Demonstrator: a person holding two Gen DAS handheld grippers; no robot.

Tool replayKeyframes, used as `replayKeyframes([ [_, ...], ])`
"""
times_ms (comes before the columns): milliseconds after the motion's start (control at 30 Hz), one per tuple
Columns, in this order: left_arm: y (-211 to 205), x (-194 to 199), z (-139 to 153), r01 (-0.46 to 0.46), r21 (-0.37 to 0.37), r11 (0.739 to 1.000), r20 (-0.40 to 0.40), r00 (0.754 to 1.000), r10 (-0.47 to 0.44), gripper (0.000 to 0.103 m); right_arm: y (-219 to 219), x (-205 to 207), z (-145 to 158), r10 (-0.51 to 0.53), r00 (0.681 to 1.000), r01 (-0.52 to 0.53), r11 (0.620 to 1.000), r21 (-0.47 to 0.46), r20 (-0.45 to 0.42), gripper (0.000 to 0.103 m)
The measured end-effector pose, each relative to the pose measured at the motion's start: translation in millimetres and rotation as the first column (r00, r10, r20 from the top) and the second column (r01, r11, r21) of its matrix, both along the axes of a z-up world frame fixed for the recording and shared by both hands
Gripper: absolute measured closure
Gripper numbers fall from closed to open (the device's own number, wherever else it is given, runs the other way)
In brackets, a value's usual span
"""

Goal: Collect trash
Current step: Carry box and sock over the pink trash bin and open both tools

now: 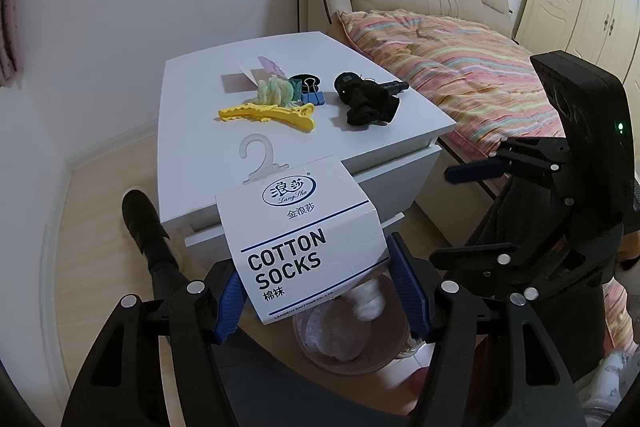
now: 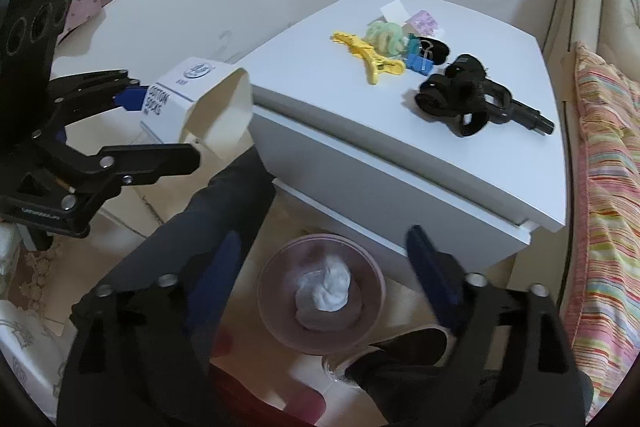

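My left gripper is shut on a white cardboard "COTTON SOCKS" sleeve with a clear plastic hook, its blue pads pressing both sides. In the right wrist view the same sleeve hangs in the left gripper beside the nightstand's edge. Below stands a pink bin on the floor with a crumpled white tissue inside. My right gripper hovers over that bin, jaws wide apart and empty. From the left wrist view the right gripper stands open at the right, above the bin.
A white nightstand carries a yellow clip, a green scrunchie, a blue binder clip, paper cards and a black tool with hair ties. A bed with a striped quilt lies to the right. A person's dark-trousered leg is beside the bin.
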State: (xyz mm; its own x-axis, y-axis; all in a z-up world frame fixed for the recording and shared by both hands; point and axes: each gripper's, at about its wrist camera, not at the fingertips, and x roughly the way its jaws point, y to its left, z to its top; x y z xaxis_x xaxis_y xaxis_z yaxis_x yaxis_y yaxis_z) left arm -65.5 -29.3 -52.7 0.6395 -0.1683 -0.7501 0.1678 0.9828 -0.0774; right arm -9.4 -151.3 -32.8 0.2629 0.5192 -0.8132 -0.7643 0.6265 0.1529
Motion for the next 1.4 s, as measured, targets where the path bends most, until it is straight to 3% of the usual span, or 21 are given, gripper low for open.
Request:
replayKeyframes([
  [300,-7.9,-2.0,-1.5,0.025,0.004,1.0,-0.004,1.0,-0.025,0.04,-15.4,0.3,9.2,-0.062,0.998,0.062,0.998,0.024,0.001,0.006],
  [867,-39.4,-2.3,-2.1,0.119,0.027,0.993,-0.024,0.993,-0.118,0.04,-66.7,5.6,29.1,-0.208,0.977,0.206,0.978,0.043,0.046,0.005],
  [1100,-45.9,1.6,-5.9,0.139,0.021,0.99,-0.049,0.989,-0.138,0.04,-72.5,6.5,27.2,-0.217,0.976,0.215,0.975,0.056,0.034,0.005],
  [1167,-47.0,3.5,-9.3,0.144,0.018,0.989,-0.059,0.988,-0.143,0.037,-73.8,6.4,26.4,-0.219,0.975,0.217,0.974,0.056,0.032,0.005],
  [1233,-46.8,4.4,-12.3,0.141,0.006,0.99,-0.064,0.988,-0.14,0.018,-74.5,6.6,25.1,-0.221,0.975,0.219,0.974,0.055,0.029,0.005],
  [1400,-43.3,6.2,-15.3,0.116,-0.001,0.993,-0.07,0.991,-0.116,0.013,-75.4,7.4,23.4,-0.226,0.974,0.224,0.973,0.053,0.025,0.005],
])
